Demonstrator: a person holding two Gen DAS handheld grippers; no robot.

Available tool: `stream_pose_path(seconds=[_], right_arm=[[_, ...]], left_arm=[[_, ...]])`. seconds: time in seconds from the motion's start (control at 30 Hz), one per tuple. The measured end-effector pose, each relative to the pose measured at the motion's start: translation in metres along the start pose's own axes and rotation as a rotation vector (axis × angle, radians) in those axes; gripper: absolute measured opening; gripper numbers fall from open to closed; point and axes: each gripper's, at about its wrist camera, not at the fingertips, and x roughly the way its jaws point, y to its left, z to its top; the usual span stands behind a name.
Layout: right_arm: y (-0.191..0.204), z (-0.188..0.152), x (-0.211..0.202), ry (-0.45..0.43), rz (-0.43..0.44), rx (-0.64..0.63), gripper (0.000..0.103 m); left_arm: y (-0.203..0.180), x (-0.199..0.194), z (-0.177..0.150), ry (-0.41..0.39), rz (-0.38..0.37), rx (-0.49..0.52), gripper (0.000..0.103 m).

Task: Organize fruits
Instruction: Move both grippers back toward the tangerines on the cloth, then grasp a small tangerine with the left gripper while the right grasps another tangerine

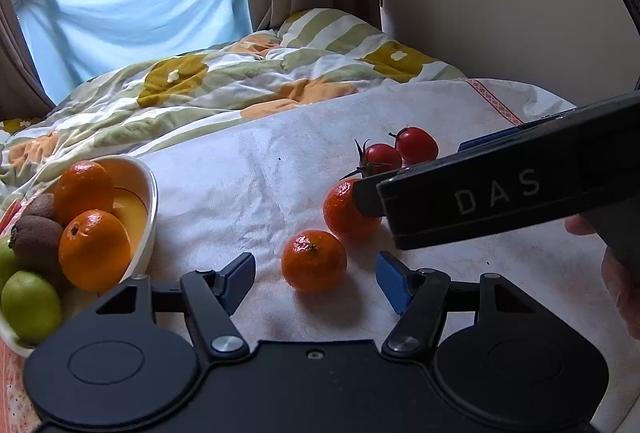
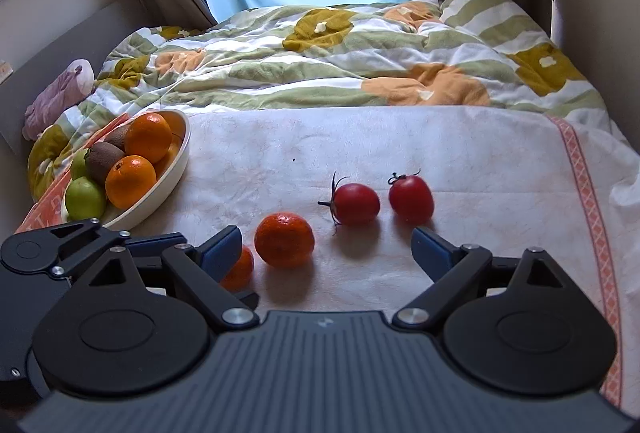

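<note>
Both tongs gape wide, empty: left tongs [image 1: 316, 279] flank the near mandarin [image 1: 314, 260], right tongs [image 2: 326, 247] face two tomatoes [image 2: 356, 204]. Bowl [image 2: 168, 177] sits at the cloth's [image 2: 480, 153] left edge; bare cloth between.

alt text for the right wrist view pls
Open right gripper hovers over a white cloth holding two tangerines and two red tomatoes. A bowl of fruit sits far left; a rumpled quilt lies behind.
</note>
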Motion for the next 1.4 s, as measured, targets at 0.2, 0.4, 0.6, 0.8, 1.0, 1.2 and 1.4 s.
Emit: stream_pose_path(seconds=[0.2,0.4,0.6,0.8,1.0,1.2,1.4], right_arm=[[0.006,-0.002,0.008,0.007,0.005,0.004,0.102],[0.011,-0.002,0.016,0.016,0.004,-0.006,0.095],[0.012,-0.001,0.021,0.026,0.010,0.001,0.088],[0.015,-0.002,0.027,0.042,0.020,0.012,0.081],[0.016,-0.001,0.031,0.046,0.030,0.031,0.081],[0.018,-0.001,0.036,0.044,0.028,0.031,0.078],[0.020,-0.001,0.039,0.043,0.038,0.028,0.070]], left_arm=[[-0.005,0.011,0.000,0.005,-0.010,0.022,0.060],[-0.006,0.015,-0.001,0.002,-0.002,0.024,0.051],[0.001,0.017,0.002,0.010,-0.003,0.006,0.041],[0.002,0.014,0.002,0.026,0.003,0.010,0.041],[0.014,0.008,0.000,0.046,0.042,-0.011,0.041],[0.026,0.002,-0.003,0.053,0.077,-0.032,0.041],[0.029,-0.003,-0.004,0.052,0.088,-0.040,0.041]])
